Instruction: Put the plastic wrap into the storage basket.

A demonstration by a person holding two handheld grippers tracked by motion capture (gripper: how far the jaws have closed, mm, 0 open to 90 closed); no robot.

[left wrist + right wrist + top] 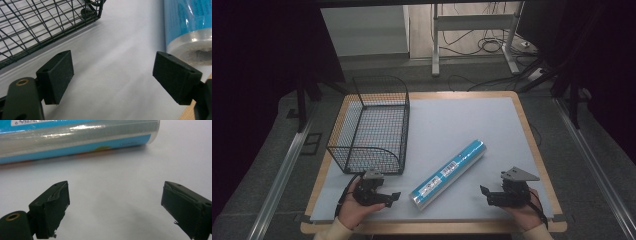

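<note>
A long blue and clear roll (pixel 449 172) lies slantwise on the white mat, its near end toward the front edge. My left gripper (pixel 392 199) rests left of that near end, open and empty. In the left gripper view the roll's end (pixel 190 30) sits just past the right jaw, and the gripper (pixel 113 75) holds nothing. My right gripper (pixel 484 195) stands open to the right of the roll, near the front edge. In the right gripper view the roll (pixel 75 137) crosses the top, beyond the wide-open gripper (pixel 115 205).
A black wire basket (pixel 372 127) stands on the left half of the mat (pixel 462 120), just behind my left gripper; its lower corner (pixel 37 27) appears in the left gripper view. The wooden table edge (pixel 432 227) runs close in front.
</note>
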